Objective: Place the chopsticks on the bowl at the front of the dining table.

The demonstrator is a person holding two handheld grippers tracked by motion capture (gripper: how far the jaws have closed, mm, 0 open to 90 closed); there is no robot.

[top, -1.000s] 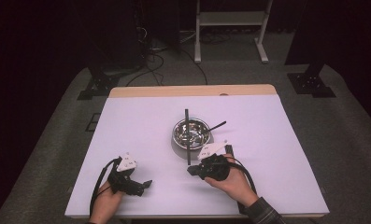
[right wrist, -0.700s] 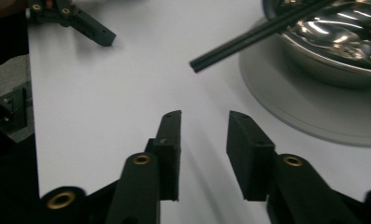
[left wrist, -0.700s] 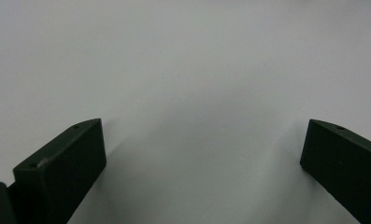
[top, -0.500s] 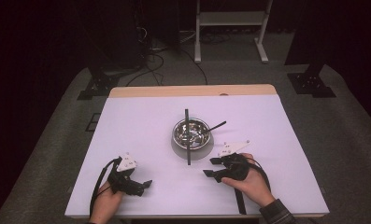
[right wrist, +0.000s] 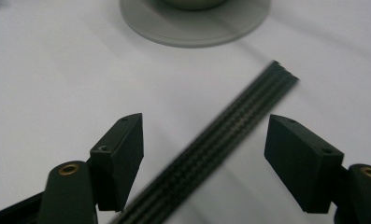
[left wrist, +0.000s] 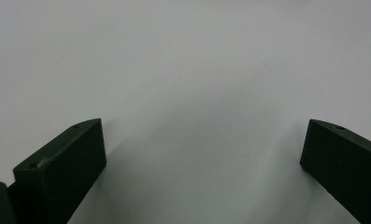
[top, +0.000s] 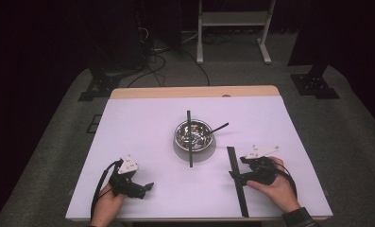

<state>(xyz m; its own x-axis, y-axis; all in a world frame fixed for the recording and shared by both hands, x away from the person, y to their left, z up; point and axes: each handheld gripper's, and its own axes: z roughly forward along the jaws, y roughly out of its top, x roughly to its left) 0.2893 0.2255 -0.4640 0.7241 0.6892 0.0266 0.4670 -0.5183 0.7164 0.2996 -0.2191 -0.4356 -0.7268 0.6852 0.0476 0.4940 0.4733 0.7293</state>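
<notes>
**Strip on the desk, between my right fingers**

The black strip (top: 237, 180) lies flat on the white desk (top: 142, 127) near its front right corner, running front to back. My right gripper (right wrist: 204, 140) straddles it: the fingers (right wrist: 122, 149) have just been opening and stand wide, touching nothing. A second strip (top: 189, 137) rests across the bowl (top: 193, 133) at mid-desk. My left gripper (top: 147, 187) sits near the front left corner, fingers wide and empty. Dark carpet surrounds the desk.

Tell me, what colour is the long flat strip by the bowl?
The strip is black with fine ridges, clearest in the right gripper view.
</notes>
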